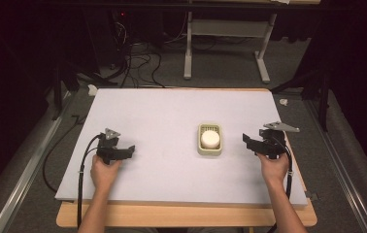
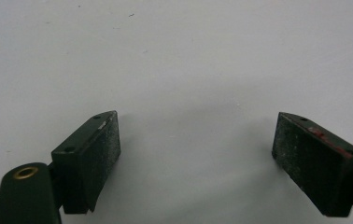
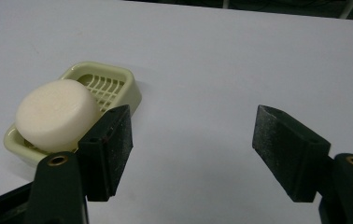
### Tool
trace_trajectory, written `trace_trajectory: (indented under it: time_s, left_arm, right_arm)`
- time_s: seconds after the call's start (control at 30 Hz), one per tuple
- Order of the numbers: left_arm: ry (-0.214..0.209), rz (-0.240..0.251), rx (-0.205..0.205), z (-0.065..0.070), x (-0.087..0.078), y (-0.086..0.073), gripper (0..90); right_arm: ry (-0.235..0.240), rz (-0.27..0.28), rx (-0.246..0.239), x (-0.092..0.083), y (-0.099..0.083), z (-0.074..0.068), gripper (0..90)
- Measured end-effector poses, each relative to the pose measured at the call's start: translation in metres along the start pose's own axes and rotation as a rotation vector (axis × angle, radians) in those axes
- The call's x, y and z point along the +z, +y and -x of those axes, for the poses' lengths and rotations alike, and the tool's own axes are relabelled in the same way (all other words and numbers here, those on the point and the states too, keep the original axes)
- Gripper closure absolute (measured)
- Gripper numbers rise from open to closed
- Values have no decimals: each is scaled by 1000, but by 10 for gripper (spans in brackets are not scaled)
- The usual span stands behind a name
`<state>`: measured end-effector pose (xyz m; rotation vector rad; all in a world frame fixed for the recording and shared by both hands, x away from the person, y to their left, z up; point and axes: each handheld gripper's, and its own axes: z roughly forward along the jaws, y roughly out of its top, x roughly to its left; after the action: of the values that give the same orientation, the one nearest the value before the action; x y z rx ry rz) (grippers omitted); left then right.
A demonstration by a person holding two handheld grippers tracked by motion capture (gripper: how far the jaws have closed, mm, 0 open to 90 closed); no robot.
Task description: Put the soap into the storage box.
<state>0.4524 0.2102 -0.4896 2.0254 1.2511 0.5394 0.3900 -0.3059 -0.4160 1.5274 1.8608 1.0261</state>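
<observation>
Pale wood shows as the table's front lip (image 1: 186,217), nearest to me and well short of the soap dish (image 1: 210,149). Over it lies a white sheet (image 1: 172,107), bare and matte. I hold my left gripper (image 2: 195,144) well to the left of the dish, jaws released, nothing between them but the sheet. My right gripper (image 3: 193,140) sits just right of the dish, jaws likewise spread and empty. The dish is pale green and slatted, resting on the sheet right of its middle, with the round white soap (image 1: 210,139) in it. Beyond the dish lies grey floor with black cables (image 1: 138,60) and a white desk frame (image 1: 189,48).
</observation>
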Motion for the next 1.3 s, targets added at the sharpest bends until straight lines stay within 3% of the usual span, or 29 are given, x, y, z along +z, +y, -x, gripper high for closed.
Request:
trace_trajectory:
  time_s: [1.3]
  left_arm:
    - [0,1,0,0,0,0,159]
  right_arm:
    - [-17,-32,63,-6,-27,19,300]
